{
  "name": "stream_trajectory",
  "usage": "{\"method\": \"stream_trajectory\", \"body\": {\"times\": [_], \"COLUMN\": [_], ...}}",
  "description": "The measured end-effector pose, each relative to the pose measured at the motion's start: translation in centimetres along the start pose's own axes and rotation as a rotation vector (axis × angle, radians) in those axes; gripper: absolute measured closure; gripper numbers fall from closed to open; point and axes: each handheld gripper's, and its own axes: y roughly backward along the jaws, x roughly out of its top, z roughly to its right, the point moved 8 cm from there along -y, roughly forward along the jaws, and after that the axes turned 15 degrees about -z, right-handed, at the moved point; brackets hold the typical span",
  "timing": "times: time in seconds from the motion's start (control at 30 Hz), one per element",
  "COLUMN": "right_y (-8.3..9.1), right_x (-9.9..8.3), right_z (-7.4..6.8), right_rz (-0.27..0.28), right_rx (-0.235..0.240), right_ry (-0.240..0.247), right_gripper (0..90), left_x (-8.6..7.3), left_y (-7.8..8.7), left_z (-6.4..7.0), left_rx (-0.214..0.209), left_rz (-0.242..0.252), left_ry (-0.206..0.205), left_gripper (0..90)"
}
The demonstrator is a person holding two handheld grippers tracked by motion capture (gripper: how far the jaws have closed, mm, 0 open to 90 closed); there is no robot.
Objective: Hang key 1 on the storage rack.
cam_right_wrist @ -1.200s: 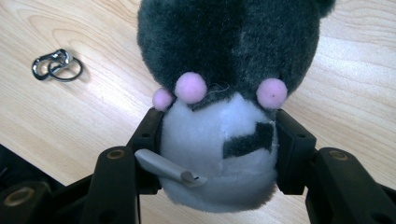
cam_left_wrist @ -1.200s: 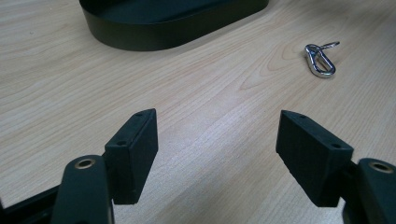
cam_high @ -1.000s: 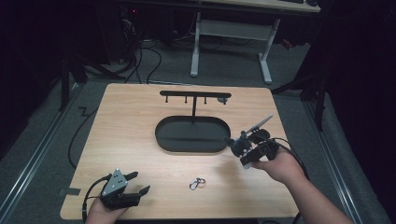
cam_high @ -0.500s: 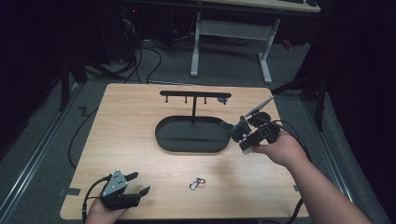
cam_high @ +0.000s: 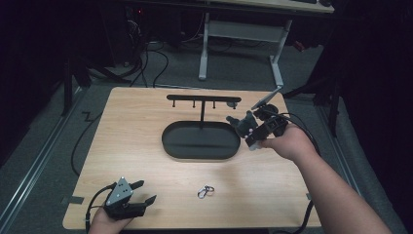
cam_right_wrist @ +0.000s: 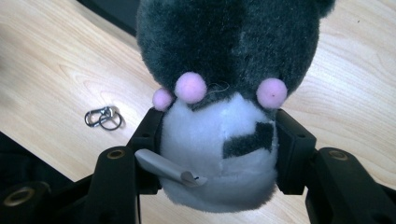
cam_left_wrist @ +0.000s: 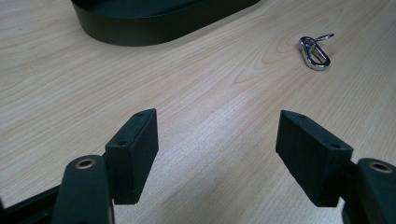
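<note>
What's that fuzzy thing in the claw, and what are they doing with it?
A person holds a two-jaw gripper in each hand at a wooden table. The right gripper is squeezing a small plush toy, dark grey and white with pink pompoms, and holds it up beside the black oval tray with its hook stand. The left gripper is open with nothing in it, near the table's front edge. A little metal carabiner clip lies loose on the table between them.

tray behind carabiner, on table
</note>
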Motion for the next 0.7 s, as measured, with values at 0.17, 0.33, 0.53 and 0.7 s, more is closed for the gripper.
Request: {"method": "stream_trajectory", "body": {"times": [0.17, 0.33, 0.53, 0.7], "right_y": [0.5, 1.1, 1.9, 2.1], "right_x": [0.7, 1.3, 2.0, 2.3], "right_z": [-0.1, 0.0, 0.1, 0.2], "right_rz": [0.003, 0.013, 0.033, 0.037], "right_rx": [-0.005, -0.011, -0.01, -0.012], "right_ry": [0.004, -0.001, -0.01, -0.014], "right_gripper": [47.2, 47.1, 47.2, 47.1], "left_x": [0.0, -0.1, -0.1, -0.1], "left_y": [0.0, 0.0, 0.0, 0.0], "left_z": [0.0, -0.1, -0.1, -0.1], "left_rx": [0.0, -0.001, -0.002, -0.001], "left_rz": [-0.001, -0.002, -0.003, -0.003], "left_ry": [0.0, -0.001, -0.001, 0.0], "left_gripper": [30.5, 30.5, 30.4, 30.4]}}
